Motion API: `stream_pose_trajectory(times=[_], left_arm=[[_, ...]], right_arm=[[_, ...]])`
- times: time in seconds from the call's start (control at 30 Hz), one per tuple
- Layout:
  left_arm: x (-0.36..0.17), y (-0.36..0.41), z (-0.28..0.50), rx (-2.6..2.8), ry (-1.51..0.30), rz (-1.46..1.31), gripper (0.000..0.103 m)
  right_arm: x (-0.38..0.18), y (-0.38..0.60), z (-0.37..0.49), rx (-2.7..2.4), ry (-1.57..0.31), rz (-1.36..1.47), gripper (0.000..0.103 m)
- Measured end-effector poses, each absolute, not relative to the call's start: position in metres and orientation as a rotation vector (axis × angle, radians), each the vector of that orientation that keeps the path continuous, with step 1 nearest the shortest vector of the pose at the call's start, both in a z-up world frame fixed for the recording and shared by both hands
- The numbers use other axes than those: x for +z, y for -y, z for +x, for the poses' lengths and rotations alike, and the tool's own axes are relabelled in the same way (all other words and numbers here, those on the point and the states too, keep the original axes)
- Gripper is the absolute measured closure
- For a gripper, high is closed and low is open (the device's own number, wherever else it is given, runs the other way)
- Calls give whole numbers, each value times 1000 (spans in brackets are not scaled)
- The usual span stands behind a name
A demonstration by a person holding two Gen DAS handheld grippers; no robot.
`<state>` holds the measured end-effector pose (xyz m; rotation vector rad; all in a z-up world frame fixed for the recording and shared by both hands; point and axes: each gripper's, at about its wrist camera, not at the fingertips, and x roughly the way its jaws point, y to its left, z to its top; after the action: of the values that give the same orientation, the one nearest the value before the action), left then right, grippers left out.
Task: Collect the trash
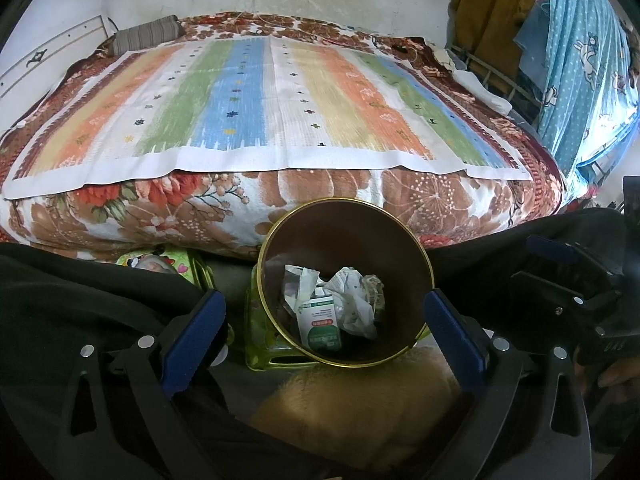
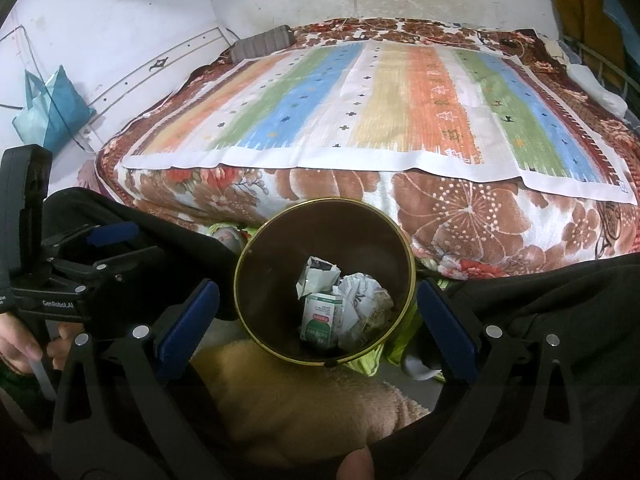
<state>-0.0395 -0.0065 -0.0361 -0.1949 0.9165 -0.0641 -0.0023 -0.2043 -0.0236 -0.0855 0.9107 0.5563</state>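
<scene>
The left claw (image 1: 324, 330) stands wide and grips nothing; its blue-padded fingers (image 1: 192, 332) flank the mouth of the bin without touching it. The right claw (image 2: 318, 324) is equally wide and empty, framing the same opening from its own side. Each claw shows at the edge of the other's view, so the two hang close together above the bin, probably so that anything let go falls straight in.

The bin (image 1: 414, 240), dark inside with a thin gold rim, sits on the floor just in front of the bed, where things gathered off the bed have a short way to go. At its bottom lie the trash pieces: a white and green carton (image 1: 320, 322), upright and leaning, touching crumpled paper (image 1: 356, 300) beside it. A tan fluffy cloth (image 2: 304, 396) lies just below the bin, nearer the cameras, and something bright green shows under the bin's edge; what it is cannot be told.

Beyond, the bed (image 2: 460, 216) carries a striped sheet (image 2: 380, 108) over a floral blanket, with no loose trash visible on it. Judging by this, the collecting looks nearly or wholly done.
</scene>
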Motion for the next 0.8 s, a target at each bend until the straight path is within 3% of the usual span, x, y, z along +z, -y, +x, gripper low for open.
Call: stream_pose_trajectory(times=[0.8], left_arm=[[-39, 9, -39, -60, -924, -189, 6]], right_arm=[[-23, 203, -2, 561, -907, -80, 9]])
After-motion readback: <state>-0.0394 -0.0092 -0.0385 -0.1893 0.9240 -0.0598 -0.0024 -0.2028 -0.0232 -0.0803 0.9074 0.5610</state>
